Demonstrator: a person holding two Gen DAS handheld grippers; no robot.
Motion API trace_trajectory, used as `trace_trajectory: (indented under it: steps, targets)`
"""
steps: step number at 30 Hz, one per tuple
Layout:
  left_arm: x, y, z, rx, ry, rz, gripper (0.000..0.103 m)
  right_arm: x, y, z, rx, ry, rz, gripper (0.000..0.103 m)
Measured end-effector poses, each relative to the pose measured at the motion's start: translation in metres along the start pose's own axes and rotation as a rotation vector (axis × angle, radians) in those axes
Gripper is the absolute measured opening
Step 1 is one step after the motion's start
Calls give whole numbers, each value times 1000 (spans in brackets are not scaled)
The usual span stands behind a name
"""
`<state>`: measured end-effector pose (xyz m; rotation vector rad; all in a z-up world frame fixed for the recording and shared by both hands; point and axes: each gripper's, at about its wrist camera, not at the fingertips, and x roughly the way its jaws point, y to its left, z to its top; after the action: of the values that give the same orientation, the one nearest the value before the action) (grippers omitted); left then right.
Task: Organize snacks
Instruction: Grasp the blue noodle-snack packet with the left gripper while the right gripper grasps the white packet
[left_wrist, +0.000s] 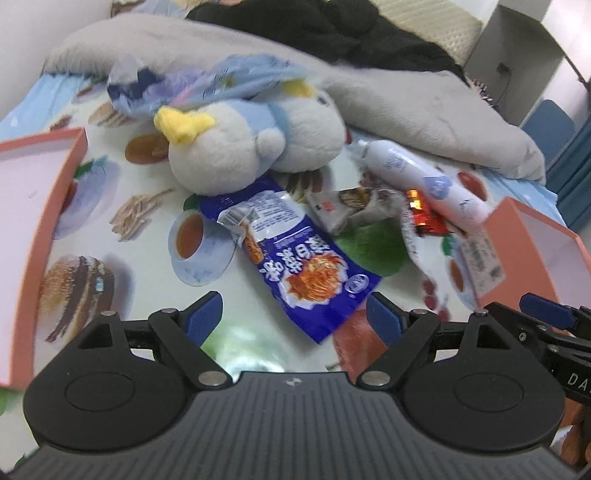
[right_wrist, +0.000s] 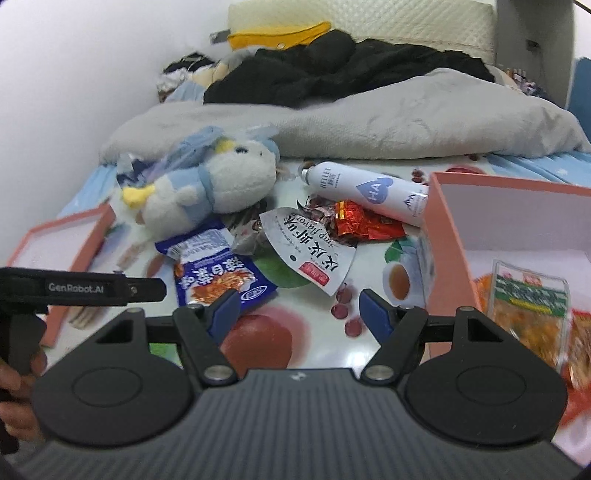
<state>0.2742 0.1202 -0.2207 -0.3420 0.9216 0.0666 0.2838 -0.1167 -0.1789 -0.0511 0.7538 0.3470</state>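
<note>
Jaws apart on both: left gripper (left_wrist: 294, 314) hovering just above the near end of a glossy blue snack packet (left_wrist: 295, 254), right gripper (right_wrist: 300, 310) holding nothing over the fruit-printed vinyl tablecloth (right_wrist: 317, 350). At far right, an open salmon-pink cardboard box (right_wrist: 439, 236) with a clear-windowed packet of orange snacks (right_wrist: 524, 310) inside. Further in, a white torn shrimp-flavour pouch (right_wrist: 310, 251), touching a crinkled red foil wrapper (right_wrist: 364, 221). Beyond, a white spray can with a blue heart (right_wrist: 369, 192) lying on its side, beside a blue-and-white plush bird (right_wrist: 218, 188). Another salmon-pink tray (left_wrist: 37, 206) at left. Farthest, a rumpled grey blanket (right_wrist: 406, 125).
</note>
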Motion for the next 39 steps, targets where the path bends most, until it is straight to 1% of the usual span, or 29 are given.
trace_trajectory:
  steps: [5, 11, 14, 17, 22, 25, 28, 29, 30, 32, 33, 35, 36, 37, 38, 39]
  targets:
    - [41, 18, 12, -37, 29, 11, 88, 37, 4, 8, -73, 28, -7, 73]
    - [74, 32, 22, -64, 38, 29, 88, 74, 14, 17, -198, 49, -38, 72]
    - [84, 33, 27, -48, 30, 41, 88, 88, 16, 21, -233, 41, -55, 72]
    - [92, 32, 30, -37, 20, 38, 88, 101, 18, 24, -268, 36, -60, 72]
    - [104, 22, 39, 20, 5, 62, 88, 118, 26, 29, -344, 12, -76, 72]
    - [111, 17, 42, 43, -11, 92, 88, 128, 31, 29, -381, 9, -82, 65]
    - [120, 12, 45, 72, -28, 122, 87, 140, 35, 26, -418, 20, -83, 64]
    - [122, 10, 46, 79, -32, 128, 88, 144, 36, 25, -430, 26, -89, 57]
    - [124, 9, 46, 85, -35, 132, 88, 147, 37, 24, -441, 33, -97, 53]
    - [126, 7, 47, 97, -38, 138, 86, 150, 38, 23, -456, 33, -122, 34]
    - [126, 6, 46, 99, -41, 137, 85, 150, 37, 24, -454, 30, -127, 31]
    - [124, 7, 45, 103, -48, 132, 80, 148, 35, 25, -443, 30, -133, 17]
    - [124, 7, 45, 106, -50, 126, 76, 146, 34, 26, -436, 32, -135, 13]
    - [124, 6, 44, 106, -52, 123, 74, 145, 33, 26, -433, 34, -136, 9]
    - [123, 6, 44, 104, -53, 115, 69, 143, 34, 25, -433, 35, -135, 8]
    - [122, 6, 42, 104, -56, 111, 66, 140, 34, 24, -435, 34, -135, 7]
